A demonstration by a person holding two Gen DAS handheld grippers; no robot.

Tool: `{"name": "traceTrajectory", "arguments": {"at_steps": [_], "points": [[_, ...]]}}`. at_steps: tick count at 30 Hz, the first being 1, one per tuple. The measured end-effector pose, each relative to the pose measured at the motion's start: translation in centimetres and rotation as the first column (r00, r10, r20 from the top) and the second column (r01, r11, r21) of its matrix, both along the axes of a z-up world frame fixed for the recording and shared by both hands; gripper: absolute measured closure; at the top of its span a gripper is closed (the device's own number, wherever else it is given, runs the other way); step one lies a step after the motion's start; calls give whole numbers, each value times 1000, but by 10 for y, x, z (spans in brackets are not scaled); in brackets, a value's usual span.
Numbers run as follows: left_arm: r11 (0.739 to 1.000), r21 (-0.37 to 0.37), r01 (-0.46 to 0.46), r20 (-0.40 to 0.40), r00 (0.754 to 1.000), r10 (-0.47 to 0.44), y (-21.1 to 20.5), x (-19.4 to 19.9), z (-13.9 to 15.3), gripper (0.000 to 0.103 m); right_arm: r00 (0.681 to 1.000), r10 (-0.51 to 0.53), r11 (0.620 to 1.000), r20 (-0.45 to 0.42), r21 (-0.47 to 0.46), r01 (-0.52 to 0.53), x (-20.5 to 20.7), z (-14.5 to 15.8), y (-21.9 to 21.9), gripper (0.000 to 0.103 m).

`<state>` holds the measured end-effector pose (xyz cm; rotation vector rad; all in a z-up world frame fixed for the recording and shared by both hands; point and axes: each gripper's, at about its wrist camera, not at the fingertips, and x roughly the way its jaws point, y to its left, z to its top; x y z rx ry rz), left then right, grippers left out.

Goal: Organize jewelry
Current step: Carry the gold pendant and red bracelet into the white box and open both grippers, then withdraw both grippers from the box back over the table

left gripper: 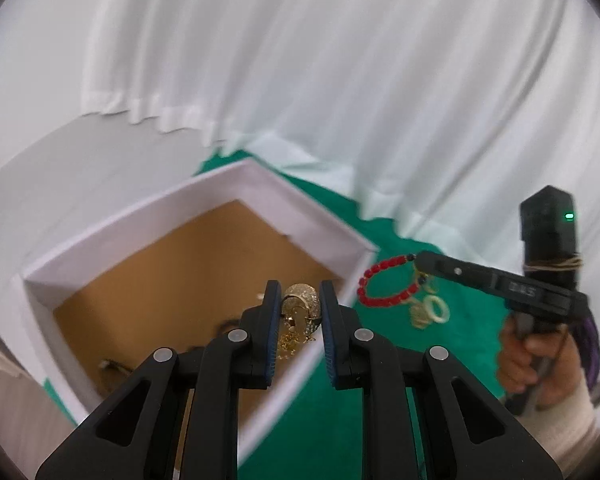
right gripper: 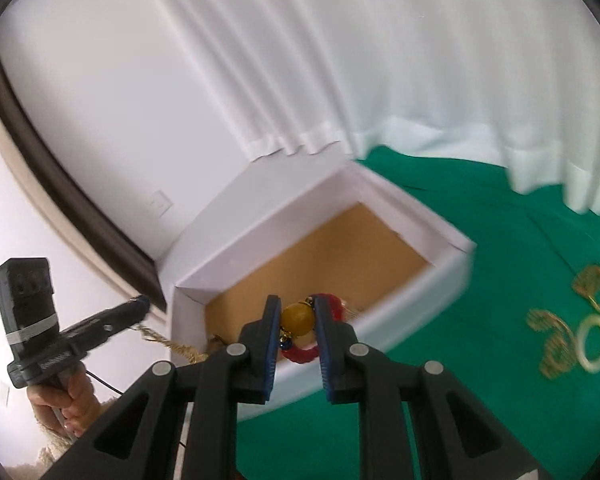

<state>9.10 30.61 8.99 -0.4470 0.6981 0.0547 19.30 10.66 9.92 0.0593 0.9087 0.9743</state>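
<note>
In the left wrist view my left gripper [left gripper: 300, 300] is shut on a gold necklace [left gripper: 302, 304] with a glittery round pendant. It hangs over the white box [left gripper: 300, 200], which has a brown floor. The chain dangles below the pads. My right gripper [right gripper: 297, 320] is shut on the yellow bead of a red bead bracelet [right gripper: 300, 354], held above the near wall of the box [right gripper: 260, 248]. From the left, the right gripper [left gripper: 418, 262] shows with the red bracelet [left gripper: 380, 300] hanging from it. From the right, the left gripper [right gripper: 142, 302] shows trailing the gold chain [right gripper: 160, 338].
Gold fan-shaped earrings [right gripper: 552, 340] and a white ring [right gripper: 594, 344] lie on the green cloth [right gripper: 480, 300] right of the box. White curtains hang behind the table. A small dark item [left gripper: 112, 365] lies in the box's near corner.
</note>
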Motion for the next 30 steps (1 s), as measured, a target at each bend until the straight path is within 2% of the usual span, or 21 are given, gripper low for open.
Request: {"name": "traceTrajectory", "arguments": {"at_steps": [6, 12, 16, 18, 19, 20, 24, 26, 28, 30], "points": [[995, 9, -98, -92, 991, 99, 54, 23, -50, 85, 988, 114, 990, -103, -71, -122, -2, -50, 79, 85], [989, 23, -149, -174, 973, 151, 81, 39, -95, 85, 963, 196, 959, -188, -167, -227, -30, -108, 114, 85], [984, 52, -170, -226, 958, 177, 86, 40, -118, 84, 945, 239, 938, -223, -198, -284, -50, -129, 129, 83], [979, 64, -192, -242, 949, 202, 86, 35, -120, 61, 947, 234, 934, -218, -222, -281, -56, -132, 132, 66], [976, 64, -210, -234, 947, 219, 86, 30, -118, 44, 950, 226, 936, -216, -220, -273, -57, -131, 131, 43], [973, 63, -220, -220, 948, 229, 86, 24, -114, 38, 954, 216, 942, -206, -213, -260, -58, -128, 126, 38], [970, 105, -218, -173, 957, 234, 66, 2, -95, 31, 978, 173, 957, -118, -216, -196, -58, -105, 103, 37], [971, 131, -198, -141, 966, 216, 47, -8, -86, 22, 991, 132, 961, -31, -243, -135, -63, -94, 80, 30], [976, 156, -151, -119, 978, 171, 19, -17, -79, 20, 995, 79, 959, 63, -277, -58, -71, -91, 51, 23], [981, 164, -105, -107, 987, 123, -8, -22, -75, 19, 991, 30, 953, 128, -304, 11, -80, -98, 16, 23]]}}
